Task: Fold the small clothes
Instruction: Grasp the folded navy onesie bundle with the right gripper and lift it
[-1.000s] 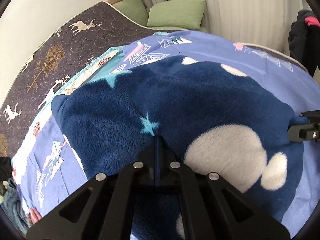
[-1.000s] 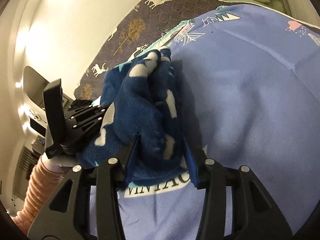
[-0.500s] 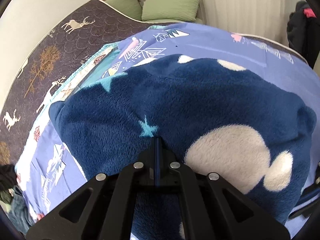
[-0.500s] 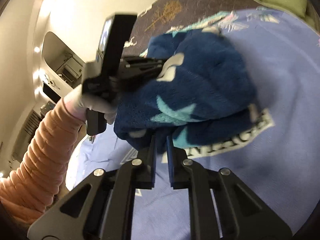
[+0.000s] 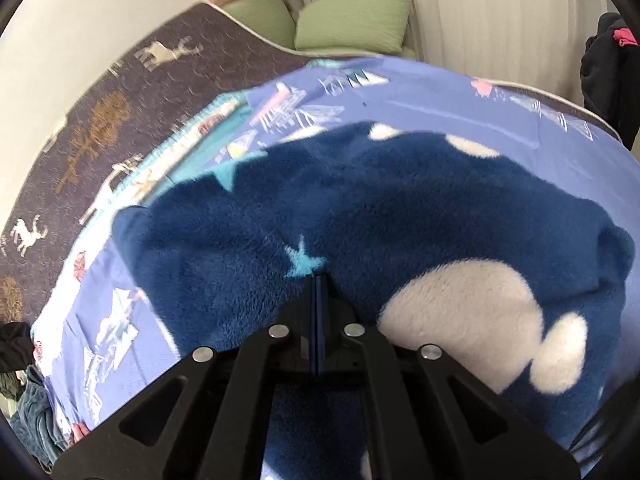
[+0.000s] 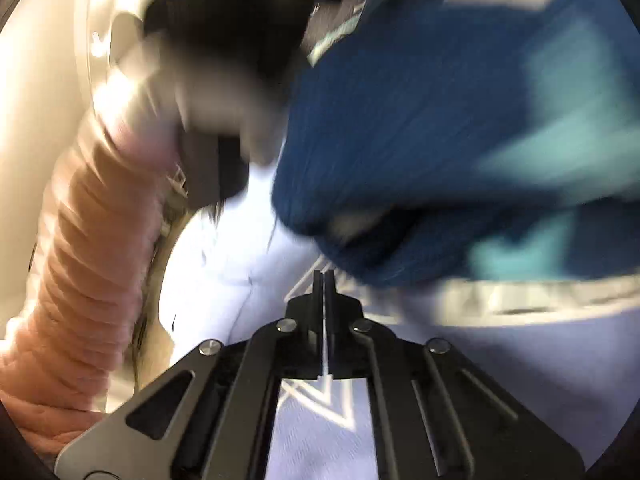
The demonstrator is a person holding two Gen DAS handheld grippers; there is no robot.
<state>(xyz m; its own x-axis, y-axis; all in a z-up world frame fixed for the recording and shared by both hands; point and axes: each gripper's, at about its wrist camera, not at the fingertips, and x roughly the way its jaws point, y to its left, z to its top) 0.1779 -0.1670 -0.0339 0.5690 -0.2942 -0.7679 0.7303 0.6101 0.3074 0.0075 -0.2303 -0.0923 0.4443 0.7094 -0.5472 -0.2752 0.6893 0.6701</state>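
My right fingers (image 6: 324, 276), spread around the fleece garment (image 5: 400, 208) a second ago, are now pressed together empty; left fingers (image 5: 317, 280) still pinch it.

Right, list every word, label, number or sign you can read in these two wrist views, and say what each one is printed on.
Nothing can be read in either view.
Pale band of lettering on the periwinkle blue printed bed sheet, below the navy fleece garment with white and turquoise patches: smeared by motion, unreadable.
White sketch-like prints on that sheet in the left wrist view: pictures and blurred marks, no legible words.
Dark mat with deer and tree figures: pictures only, no text.
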